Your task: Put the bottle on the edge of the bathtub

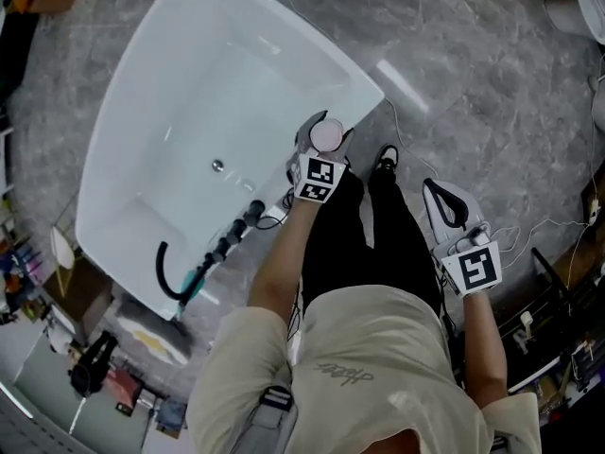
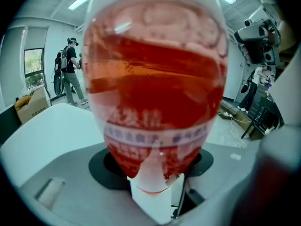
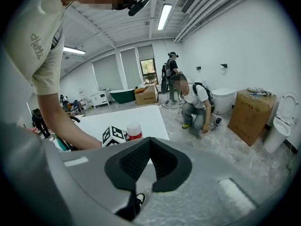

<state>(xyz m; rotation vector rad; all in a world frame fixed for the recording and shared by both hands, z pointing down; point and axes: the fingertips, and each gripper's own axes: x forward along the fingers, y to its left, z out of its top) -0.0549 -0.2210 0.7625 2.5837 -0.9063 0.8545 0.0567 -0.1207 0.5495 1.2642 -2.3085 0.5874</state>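
Observation:
A clear bottle [image 1: 326, 136] of red liquid [image 2: 155, 88], with a white cap [image 2: 151, 199], is held in my left gripper [image 1: 321, 151], which is shut on it. In the head view it hangs over the near right rim of the white bathtub [image 1: 364, 91], close to the corner. Whether it touches the rim cannot be told. The right gripper view shows the same bottle [image 3: 134, 131] beside the left gripper's marker cube [image 3: 113, 135]. My right gripper [image 1: 437, 197] hangs lower right over the grey floor, its jaws together with nothing between them [image 3: 149, 166].
Black taps and a hand-shower hose [image 1: 213, 253] sit on the tub's near end. Cables [image 1: 529, 239] trail over the floor at right. Further off are a crouching person [image 3: 195, 102], a cardboard box [image 3: 251, 114] and a toilet [image 3: 280, 121].

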